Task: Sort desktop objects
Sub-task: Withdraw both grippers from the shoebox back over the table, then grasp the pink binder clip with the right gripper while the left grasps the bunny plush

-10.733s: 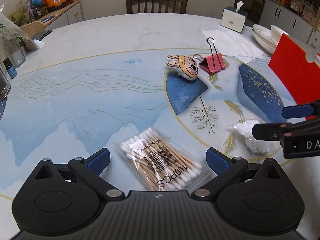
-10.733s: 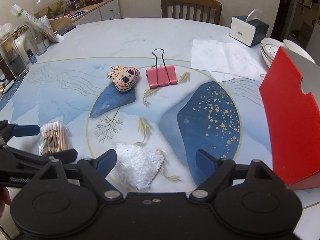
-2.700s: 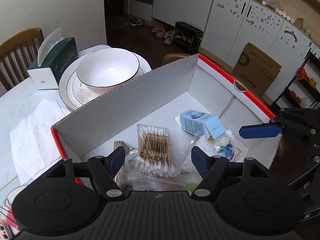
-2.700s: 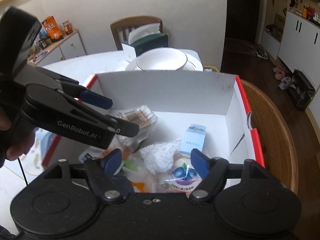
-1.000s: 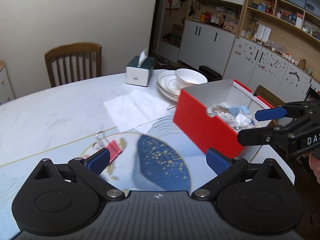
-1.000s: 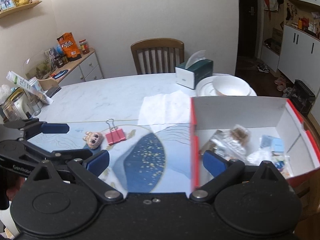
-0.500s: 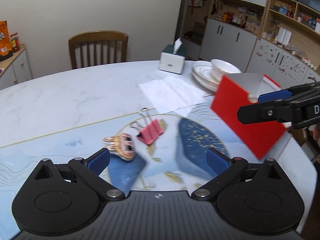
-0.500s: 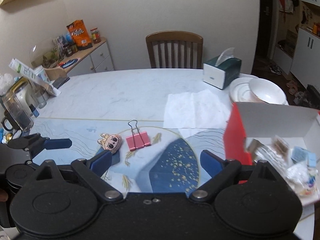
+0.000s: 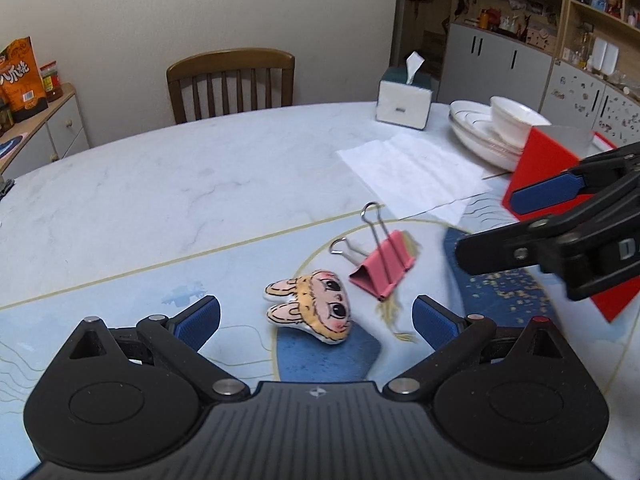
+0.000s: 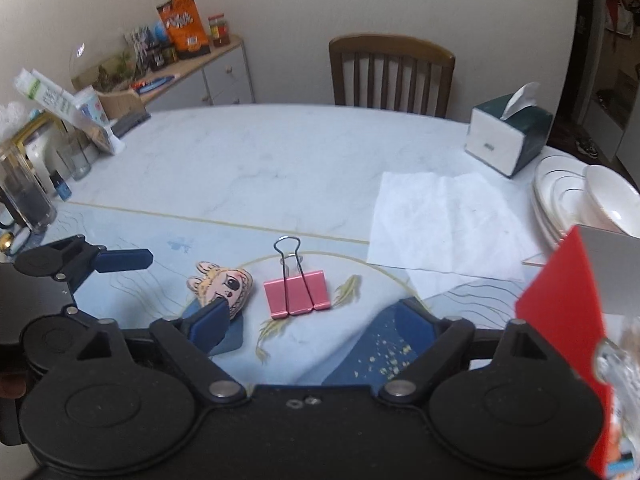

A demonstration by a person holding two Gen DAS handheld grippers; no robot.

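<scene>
A wooden chair (image 9: pixel 231 80) stands against the plain cream wall (image 9: pixel 200 4).

Both tools are matte black plastic. The left gripper (image 9: pixel 316 316) carries two fingers (image 9: pixel 198 318) tipped with blue pads, each on angled black links pinned by silver rivets behind the tips. Behind the fingers sit two round housings with recessed discs, and between them a ribbed panel with a small pale emblem. A red dot marks the link behind one finger. The right gripper (image 10: pixel 316 318) has the same build, with two small holes in the panel between its housings and faint dust specks.
</scene>
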